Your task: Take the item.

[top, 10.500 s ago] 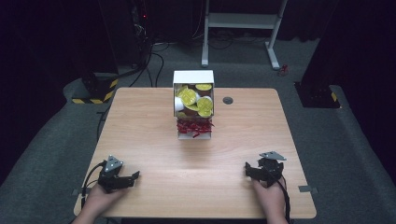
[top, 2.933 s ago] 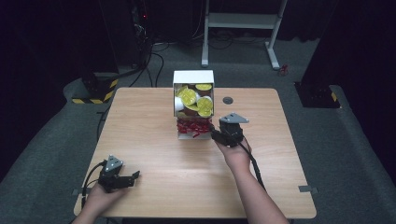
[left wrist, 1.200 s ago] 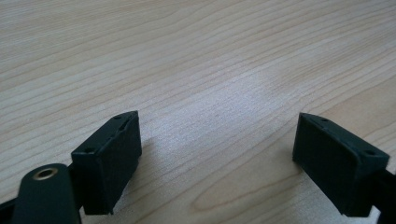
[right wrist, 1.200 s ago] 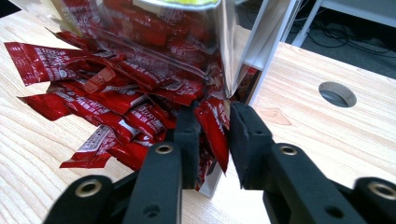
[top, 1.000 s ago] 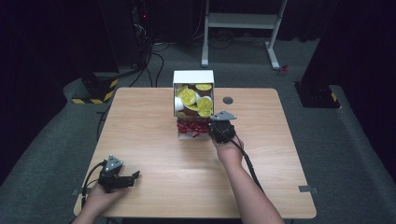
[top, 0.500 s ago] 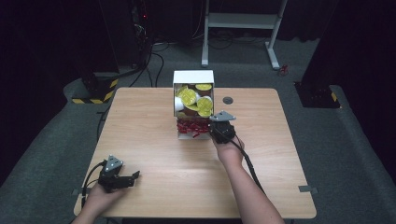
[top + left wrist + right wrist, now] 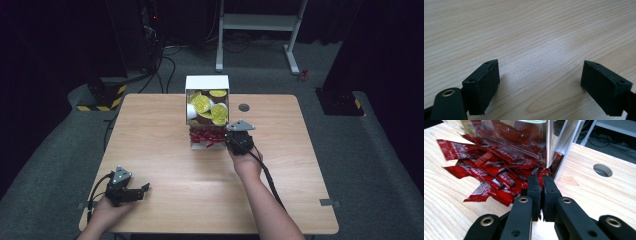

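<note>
1. The worktop is a light wooden surface. A white dispenser box stands near its 12 o'clock edge.
2. The upper compartment of the box holds round yellow-lidded cups. Red sauce packets spill from the lower opening onto the worktop.
3. In the right gripper view, the red sauce packets lie in a loose heap under a clear plastic panel, fanning out toward 9 o'clock.
4. The right tool sits at the 3 o'clock side of the packet heap, against the lower front corner of the box.
5. The right tool has its jaws pressed together, having just closed. The jaw tips reach the edge of the heap at the foot of the box wall. Whether a packet is pinched between the pads cannot be told from the pictures.
6. A round grommet hole lies in the worktop at 2 o'clock from the right tool.
7. The left tool rests near the 7 o'clock corner of the worktop, well apart from the box.
8. The left tool has its jaws spread wide, with bare wood between them.
</note>
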A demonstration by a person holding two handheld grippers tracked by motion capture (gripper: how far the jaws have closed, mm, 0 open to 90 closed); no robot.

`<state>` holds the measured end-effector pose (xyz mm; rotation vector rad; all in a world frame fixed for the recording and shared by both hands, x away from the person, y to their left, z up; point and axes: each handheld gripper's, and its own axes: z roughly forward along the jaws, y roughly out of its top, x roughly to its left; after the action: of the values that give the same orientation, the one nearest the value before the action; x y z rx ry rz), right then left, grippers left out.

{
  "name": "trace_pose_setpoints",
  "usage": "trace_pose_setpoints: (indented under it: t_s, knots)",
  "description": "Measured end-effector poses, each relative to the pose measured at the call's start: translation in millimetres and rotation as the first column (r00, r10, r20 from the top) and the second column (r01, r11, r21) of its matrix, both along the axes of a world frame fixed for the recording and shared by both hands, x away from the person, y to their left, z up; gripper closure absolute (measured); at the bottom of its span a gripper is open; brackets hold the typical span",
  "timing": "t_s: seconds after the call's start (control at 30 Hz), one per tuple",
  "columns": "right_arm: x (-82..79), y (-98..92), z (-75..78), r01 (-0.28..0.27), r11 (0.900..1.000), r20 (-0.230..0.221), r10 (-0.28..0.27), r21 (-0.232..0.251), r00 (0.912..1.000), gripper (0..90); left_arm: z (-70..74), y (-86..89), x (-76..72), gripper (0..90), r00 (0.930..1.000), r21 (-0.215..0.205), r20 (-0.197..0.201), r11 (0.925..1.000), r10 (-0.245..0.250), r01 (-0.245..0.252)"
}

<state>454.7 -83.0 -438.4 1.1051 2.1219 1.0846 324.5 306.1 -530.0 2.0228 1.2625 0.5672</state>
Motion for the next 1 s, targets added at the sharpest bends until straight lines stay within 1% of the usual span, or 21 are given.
trace_pose_setpoints:
  t_s: [0.2, 0.27, 0.37, 0.5, 0.67, 0.73, 0.8, 0.83, 1.0]
  knots:
    - [-9.3, -4.2, 0.9, -0.005, 1.0, 0.016, 0.004, 0.013, 0.9999, 86.8, 0.0, -0.1, 0.0, 15.9, 1.0, 0.0, 0.0, 1.0, 0.0, 0.0]
    - [-11.3, -4.6, 1.4, -0.002, 1.0, 0.014, 0.001, 0.02, 0.9999, 86.8, -0.2, -0.4, -0.2, 15.9, 1.0, -0.005, 0.0, 1.0, 0.003, -0.003]
    - [-12.8, -5.8, 1.8, -0.008, 1.0, 0.024, 0.008, 0.021, 0.9997, 86.8, -0.1, -0.1, 0.0, 15.8, 1.0, -0.001, 0.001, 1.0, 0.001, -0.001]
    - [-15.2, -6.4, 1.5, -0.006, 0.999, 0.022, 0.006, 0.031, 0.9997, 86.9, 0.0, 0.0, 0.0, 15.9, 1.0, 0.001, 0.001, 1.0, 0.0, 0.0]
    - [-18.1, -8.4, 1.4, -0.011, 0.999, 0.031, 0.009, 0.035, 0.9995, 86.8, 0.0, 0.0, 0.0, 15.9, 1.0, 0.001, 0.001, 1.0, 0.0, 0.0]
    - [-20.4, -9.0, 1.7, -0.004, 0.999, 0.023, 0.003, 0.05, 0.9997, 86.8, 0.0, 0.0, 0.0, 15.9, 1.0, 0.0, 0.001, 1.0, 0.0, 0.0]
    - [-20.7, -10.5, 1.7, -0.014, 0.999, 0.037, 0.012, 0.046, 0.9992, 86.8, 0.0, 0.0, 0.0, 15.9, 1.0, 0.0, 0.001, 1.0, 0.0, 0.0]
    - [-22.0, -10.6, 1.5, -0.01, 0.998, 0.033, 0.008, 0.056, 0.9994, 86.8, 0.0, 0.0, 0.0, 15.9, 1.0, 0.0, 0.001, 1.0, 0.0, 0.0]
    - [-24.8, -12.6, 0.4, -0.013, 0.998, 0.04, 0.01, 0.058, 0.9991, 86.8, 0.0, 0.0, 0.0, 15.8, 1.0, 0.0, 0.0, 1.0, 0.0, 0.0]
